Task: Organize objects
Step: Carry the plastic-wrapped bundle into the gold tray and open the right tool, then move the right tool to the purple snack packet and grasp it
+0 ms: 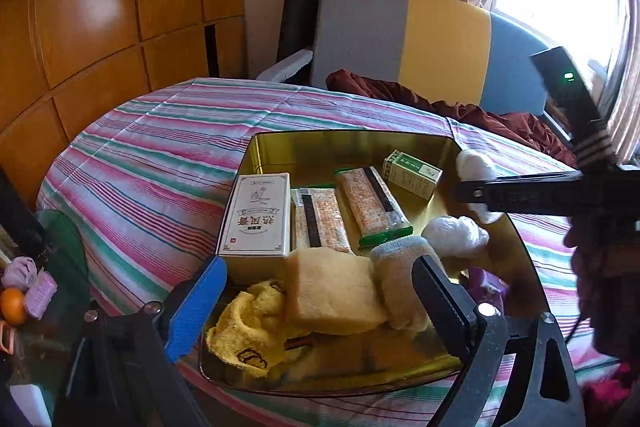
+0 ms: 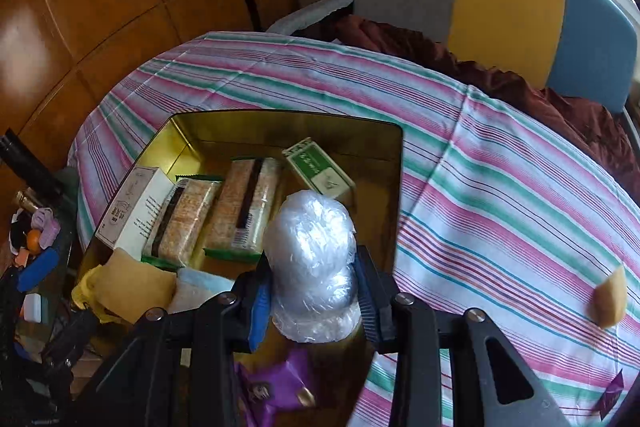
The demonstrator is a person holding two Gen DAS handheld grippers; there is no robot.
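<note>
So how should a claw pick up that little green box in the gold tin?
Take the little green box by its two long sides, coming down from above. It lies flat near the far wall of the gold tin, with open floor around it, so the claw's fingers can likely slip down both sides without bumping the snack packs.

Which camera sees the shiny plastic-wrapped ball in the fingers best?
The right wrist view: the clear plastic-wrapped white bundle fills the middle, pinched between the right gripper fingers above the gold metal tin. The left wrist view shows only parts of it, mostly hidden behind the dark finger crossing in front.
</note>
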